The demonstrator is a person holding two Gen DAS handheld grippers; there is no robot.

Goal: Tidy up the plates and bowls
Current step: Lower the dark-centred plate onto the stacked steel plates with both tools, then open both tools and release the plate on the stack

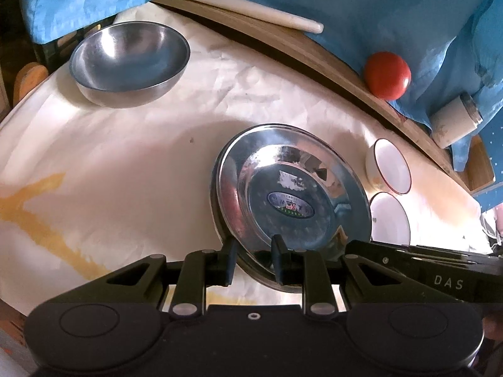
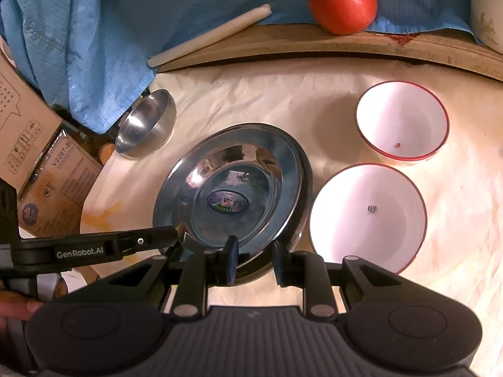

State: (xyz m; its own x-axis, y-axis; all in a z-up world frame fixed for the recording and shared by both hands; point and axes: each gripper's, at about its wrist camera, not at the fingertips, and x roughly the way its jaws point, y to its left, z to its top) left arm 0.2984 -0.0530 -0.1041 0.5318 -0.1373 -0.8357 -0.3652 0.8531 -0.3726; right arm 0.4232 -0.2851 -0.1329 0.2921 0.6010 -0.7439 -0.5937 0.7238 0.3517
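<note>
I work over a table covered in crumpled white paper, stained yellow at its left, with a wooden board and a blue cloth along the far edge. Seen from my left gripper, a plain steel bowl sits far off to the upper left, well apart from everything else. Straight ahead of that gripper lies the steel plate, shiny, with an oval sticker in its middle; it rests on another plate whose edge shows just beneath. The near rim of the top plate sits between my left fingers, which stand narrow, one outside the rim and one inside; I cannot tell whether the pads press on it. Right of the plate stand two white bowls with red rims, the smaller bowl farther away and the larger bowl nearer, just beside the plate. Beyond them a red tomato rests on the cloth, with a white rod to its left. My right gripper straddles the plate's near rim from its own side, also narrow, pad contact again unclear. From there, cardboard boxes lie far left.
</note>
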